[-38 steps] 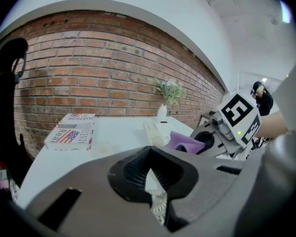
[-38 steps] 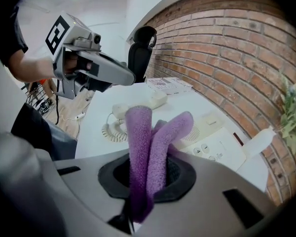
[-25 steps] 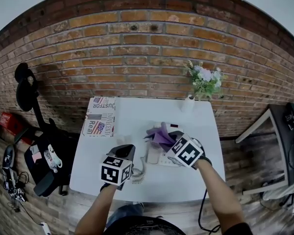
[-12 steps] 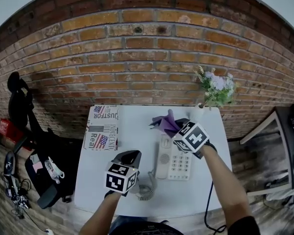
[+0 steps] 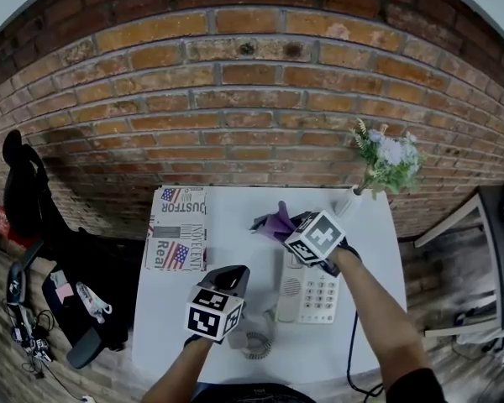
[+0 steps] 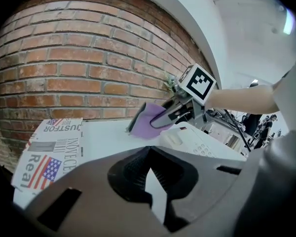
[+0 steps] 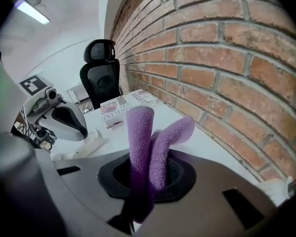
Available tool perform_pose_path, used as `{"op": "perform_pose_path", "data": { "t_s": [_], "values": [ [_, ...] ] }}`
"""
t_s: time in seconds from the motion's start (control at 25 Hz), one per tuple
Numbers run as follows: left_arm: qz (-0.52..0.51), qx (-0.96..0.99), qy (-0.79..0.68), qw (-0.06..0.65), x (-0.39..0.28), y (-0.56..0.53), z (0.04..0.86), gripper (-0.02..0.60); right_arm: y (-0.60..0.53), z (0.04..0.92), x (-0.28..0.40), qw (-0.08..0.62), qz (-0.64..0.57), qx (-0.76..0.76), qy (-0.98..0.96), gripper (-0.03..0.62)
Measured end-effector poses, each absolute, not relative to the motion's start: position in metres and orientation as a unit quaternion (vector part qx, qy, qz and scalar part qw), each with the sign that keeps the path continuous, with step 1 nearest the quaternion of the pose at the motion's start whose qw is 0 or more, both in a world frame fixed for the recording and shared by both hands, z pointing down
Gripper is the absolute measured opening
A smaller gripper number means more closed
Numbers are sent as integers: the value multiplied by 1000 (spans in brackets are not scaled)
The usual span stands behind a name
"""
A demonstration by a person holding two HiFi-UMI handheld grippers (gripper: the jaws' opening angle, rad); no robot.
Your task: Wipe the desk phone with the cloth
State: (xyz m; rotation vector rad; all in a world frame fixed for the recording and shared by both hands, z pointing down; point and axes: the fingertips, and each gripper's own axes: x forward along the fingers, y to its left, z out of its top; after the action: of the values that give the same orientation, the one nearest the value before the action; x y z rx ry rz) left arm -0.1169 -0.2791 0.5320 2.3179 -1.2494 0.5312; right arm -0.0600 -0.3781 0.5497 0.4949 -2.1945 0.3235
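The white desk phone [image 5: 317,292] lies on the white table [image 5: 235,225], its handset [image 5: 288,288] on the left side and a coiled cord [image 5: 256,342] in front. My right gripper [image 5: 287,225] is shut on a purple cloth [image 5: 275,219] and hovers just past the phone's far edge. In the right gripper view the cloth [image 7: 148,137] sticks up out of the shut jaws in two folds. My left gripper [image 5: 233,275] is shut and holds nothing, to the left of the handset, above the cord. The left gripper view shows the phone [image 6: 197,142] and the cloth [image 6: 147,120] ahead.
A printed newspaper box [image 5: 178,227] lies at the table's left. A white vase [image 5: 349,201] with flowers [image 5: 389,159] stands at the far right corner by the brick wall. A black office chair [image 5: 34,217] is left of the table. A black cable [image 5: 353,351] hangs at the right.
My right gripper has carried the cloth from over the phone to beyond its far edge. The left gripper has stayed by the cord. The view has shifted.
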Motion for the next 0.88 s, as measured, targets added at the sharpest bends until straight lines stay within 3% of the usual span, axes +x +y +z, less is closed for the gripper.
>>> {"op": "perform_pose_path", "data": {
  "t_s": [0.88],
  "values": [
    [194,853,-428,226,-92,-290,535,5,-372,564,2,423,196,213,-859,48]
  ]
}}
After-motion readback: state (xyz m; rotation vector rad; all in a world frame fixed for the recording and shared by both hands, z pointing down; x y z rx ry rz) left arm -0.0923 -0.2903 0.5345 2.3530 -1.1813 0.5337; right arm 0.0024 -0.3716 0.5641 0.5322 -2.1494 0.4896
